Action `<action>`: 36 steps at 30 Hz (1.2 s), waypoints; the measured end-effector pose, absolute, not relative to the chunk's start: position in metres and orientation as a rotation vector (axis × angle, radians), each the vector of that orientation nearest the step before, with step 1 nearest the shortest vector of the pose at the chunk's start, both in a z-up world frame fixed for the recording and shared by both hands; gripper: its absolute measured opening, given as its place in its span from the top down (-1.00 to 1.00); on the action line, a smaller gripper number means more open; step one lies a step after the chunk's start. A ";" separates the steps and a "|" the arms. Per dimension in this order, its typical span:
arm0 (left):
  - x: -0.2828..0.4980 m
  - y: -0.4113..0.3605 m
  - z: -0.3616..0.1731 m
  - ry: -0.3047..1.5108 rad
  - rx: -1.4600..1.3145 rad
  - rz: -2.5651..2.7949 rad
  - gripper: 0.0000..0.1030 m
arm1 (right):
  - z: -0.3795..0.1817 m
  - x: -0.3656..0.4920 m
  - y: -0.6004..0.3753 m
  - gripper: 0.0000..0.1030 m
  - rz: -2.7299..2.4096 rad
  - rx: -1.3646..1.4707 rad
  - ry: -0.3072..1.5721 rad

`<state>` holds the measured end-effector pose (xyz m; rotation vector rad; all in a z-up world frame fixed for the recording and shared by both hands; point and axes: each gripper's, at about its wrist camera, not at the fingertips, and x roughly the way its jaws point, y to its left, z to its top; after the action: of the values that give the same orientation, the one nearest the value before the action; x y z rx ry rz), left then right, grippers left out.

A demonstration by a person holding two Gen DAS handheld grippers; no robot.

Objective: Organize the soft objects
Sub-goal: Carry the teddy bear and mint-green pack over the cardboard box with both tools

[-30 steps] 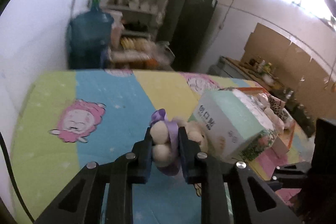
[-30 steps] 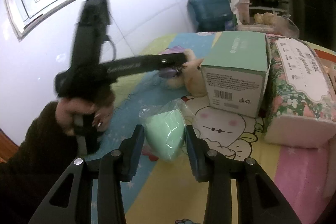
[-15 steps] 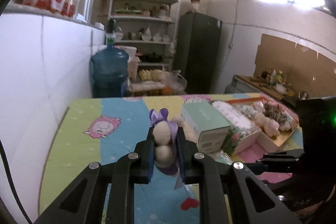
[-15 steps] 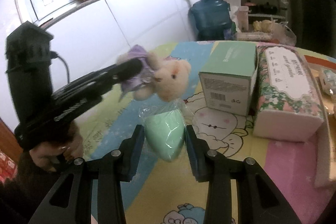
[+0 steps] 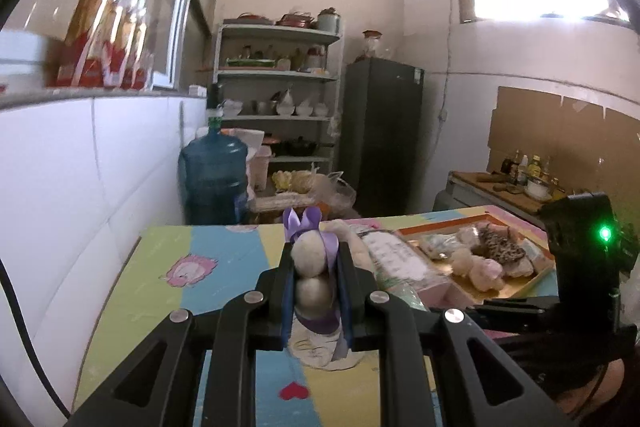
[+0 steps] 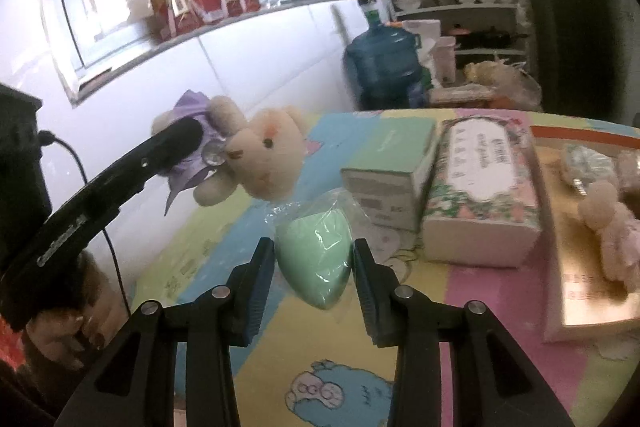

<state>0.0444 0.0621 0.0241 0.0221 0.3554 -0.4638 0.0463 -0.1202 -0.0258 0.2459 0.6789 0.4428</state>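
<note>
Hanging clear above the colourful table mat [image 6: 472, 283], the plush bunny [image 6: 264, 157] in its purple dress is being gripped tight by the left gripper [image 5: 316, 279]. The right gripper [image 6: 314, 267] is clasping a green sponge [image 6: 318, 259] in clear wrap, just in front of a mint box [image 6: 392, 163] and floral tissue pack [image 6: 480, 187]; a tray [image 6: 560, 235] of plush toys is sitting at the right.

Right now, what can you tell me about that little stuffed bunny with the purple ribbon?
The plush bunny is cream and fuzzy, with a dark eye, pink nose and a purple bow and dress. The left tool is shut on its body and holds it in the air above the colourful mat, head tilted toward the boxes. Nothing else touches it.
</note>
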 end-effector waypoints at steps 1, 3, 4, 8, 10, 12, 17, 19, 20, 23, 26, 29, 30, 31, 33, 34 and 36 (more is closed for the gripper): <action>0.041 0.056 0.026 0.350 0.028 -0.466 0.64 | -0.024 0.044 -0.126 0.21 0.434 0.248 0.672; 0.038 0.045 0.029 0.344 0.026 -0.479 0.64 | -0.021 0.039 -0.136 0.21 0.416 0.252 0.659; 0.037 0.040 0.030 0.343 0.021 -0.489 0.64 | -0.019 0.037 -0.142 0.21 0.404 0.256 0.653; 0.032 0.017 0.034 0.338 0.013 -0.525 0.65 | -0.014 0.028 -0.168 0.21 0.360 0.270 0.630; 0.031 0.007 0.035 0.335 0.009 -0.541 0.65 | -0.011 0.021 -0.183 0.21 0.335 0.275 0.618; 0.031 -0.004 0.037 0.333 0.004 -0.556 0.65 | -0.008 0.016 -0.195 0.21 0.315 0.279 0.609; 0.031 -0.029 0.037 0.341 -0.009 -0.596 0.65 | -0.004 0.002 -0.231 0.21 0.242 0.295 0.583; 0.031 -0.040 0.037 0.346 -0.008 -0.613 0.65 | -0.002 -0.002 -0.244 0.21 0.217 0.303 0.576; 0.031 -0.046 0.037 0.347 -0.007 -0.622 0.65 | -0.001 -0.004 -0.251 0.21 0.204 0.307 0.572; 0.031 -0.061 0.037 0.350 -0.003 -0.643 0.65 | 0.000 -0.013 -0.274 0.21 0.162 0.325 0.556; 0.031 -0.075 0.034 0.357 -0.006 -0.662 0.65 | 0.001 -0.021 -0.293 0.21 0.129 0.343 0.540; 0.031 -0.089 0.032 0.364 -0.010 -0.681 0.65 | 0.000 -0.028 -0.313 0.21 0.096 0.364 0.525; 0.031 -0.094 0.031 0.366 -0.011 -0.686 0.65 | 0.001 -0.028 -0.317 0.21 0.089 0.369 0.523; 0.032 -0.099 0.030 0.369 -0.012 -0.690 0.65 | 0.000 -0.030 -0.324 0.21 0.077 0.379 0.519; 0.032 -0.110 0.028 0.377 -0.015 -0.699 0.65 | -0.002 -0.033 -0.334 0.21 0.064 0.390 0.513; 0.033 -0.116 0.027 0.381 -0.017 -0.703 0.65 | -0.003 -0.035 -0.340 0.21 0.056 0.395 0.510; 0.035 -0.125 0.025 0.388 -0.022 -0.710 0.65 | -0.004 -0.036 -0.349 0.21 0.041 0.403 0.503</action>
<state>0.0347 -0.1249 0.0248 -0.0222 0.3877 -0.7103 -0.0363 -0.3491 -0.0039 0.4034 0.5031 0.0406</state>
